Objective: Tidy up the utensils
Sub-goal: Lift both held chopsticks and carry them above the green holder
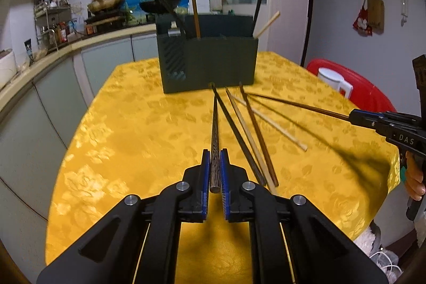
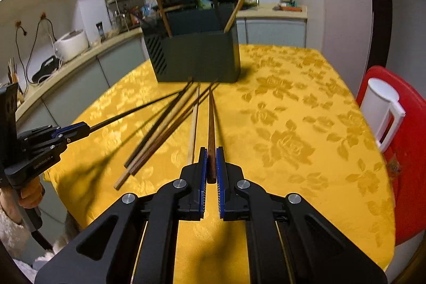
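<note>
Nearest me, my left gripper (image 1: 215, 151) has its blue pads pinched tight on a dark speckled chopstick (image 1: 215, 129), which runs straight toward twelve o'clock with its far tip close to the foot of the holder. My right gripper (image 2: 211, 149) is clamped the same way on a reddish-brown chopstick (image 2: 211, 124), also aimed at twelve o'clock. In the left wrist view that right gripper shows at three o'clock, its stick slanting in toward the pile, with a hand (image 1: 415, 177) below it on the grip. Just beyond my jaws, at about one o'clock from the left gripper, the loose chopsticks (image 1: 250, 129) lie fanned on the yellow tablecloth (image 1: 133, 137), crossing one another: a black one, two brown ones and a pale one lying farthest to the right. Farther on at twelve o'clock stands the dark green utensil holder (image 1: 207, 60), upright on the cloth, with several chopsticks leaning out of its top. Off at two o'clock, past the table edge, a white jug (image 1: 334, 79) sits against something red. The kitchen counter (image 1: 40, 65) curves away at ten o'clock.
</note>
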Motion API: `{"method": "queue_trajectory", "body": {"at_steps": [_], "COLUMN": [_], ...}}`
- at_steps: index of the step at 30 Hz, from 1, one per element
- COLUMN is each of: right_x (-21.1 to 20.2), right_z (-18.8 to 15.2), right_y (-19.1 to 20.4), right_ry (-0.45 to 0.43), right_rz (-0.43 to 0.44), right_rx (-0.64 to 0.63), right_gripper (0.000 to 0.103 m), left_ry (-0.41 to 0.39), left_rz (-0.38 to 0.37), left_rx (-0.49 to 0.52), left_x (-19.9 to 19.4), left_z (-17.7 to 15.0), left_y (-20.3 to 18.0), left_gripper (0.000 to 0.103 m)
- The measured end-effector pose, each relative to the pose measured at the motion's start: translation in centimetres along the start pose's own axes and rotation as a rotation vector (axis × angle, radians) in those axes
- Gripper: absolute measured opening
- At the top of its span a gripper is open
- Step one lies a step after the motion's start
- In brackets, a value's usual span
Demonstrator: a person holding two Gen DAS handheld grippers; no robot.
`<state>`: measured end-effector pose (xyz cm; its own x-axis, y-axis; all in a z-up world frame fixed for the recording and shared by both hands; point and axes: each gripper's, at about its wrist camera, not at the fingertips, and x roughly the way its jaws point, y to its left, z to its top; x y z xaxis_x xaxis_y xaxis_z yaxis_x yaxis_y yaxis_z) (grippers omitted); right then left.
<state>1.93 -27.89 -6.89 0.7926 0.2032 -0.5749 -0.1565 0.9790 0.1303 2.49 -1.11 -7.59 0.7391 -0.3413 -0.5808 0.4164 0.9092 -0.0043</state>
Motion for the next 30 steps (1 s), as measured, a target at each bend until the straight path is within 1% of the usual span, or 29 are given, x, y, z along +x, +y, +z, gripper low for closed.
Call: {"method": "queue_trajectory", "body": {"at_steps": [3,13,18,24,30], "right_x": [-1.4,-4.5,-5.3,-4.9,-3.6], "right_z": [1.2,5.4,7.7,10.0,12.4], "right_y": [0.2,0.3,0.8,0.8,-0.1], "right_ry": [-0.046,-0.180,-0.227,-0.233,-0.196], "right_rz": [0.004,0.022,0.029,0.038,0.044], "right_rx": [-0.005,-0.002,-0.020,-0.012,0.025], "right_gripper": [0.007,0.007,0.007,0.007,0.007], "left_ry": [-0.033,-0.166,-0.199,-0.216,-0.201], "left_rz": [0.003,0.009,0.003,-0.013,-0.019], "left_rx": [-0.004,0.008,0.004,-0.010,-0.023], "left_x": [-1.0,-4.3,-4.9,-4.9,-4.3], "left_z": [1.1,6.9,9.1,11.5,12.6], "left_y": [0.2,0.4,0.5,0.8,1.4], "left_gripper": [0.007,0.007,0.007,0.007,0.007]}}
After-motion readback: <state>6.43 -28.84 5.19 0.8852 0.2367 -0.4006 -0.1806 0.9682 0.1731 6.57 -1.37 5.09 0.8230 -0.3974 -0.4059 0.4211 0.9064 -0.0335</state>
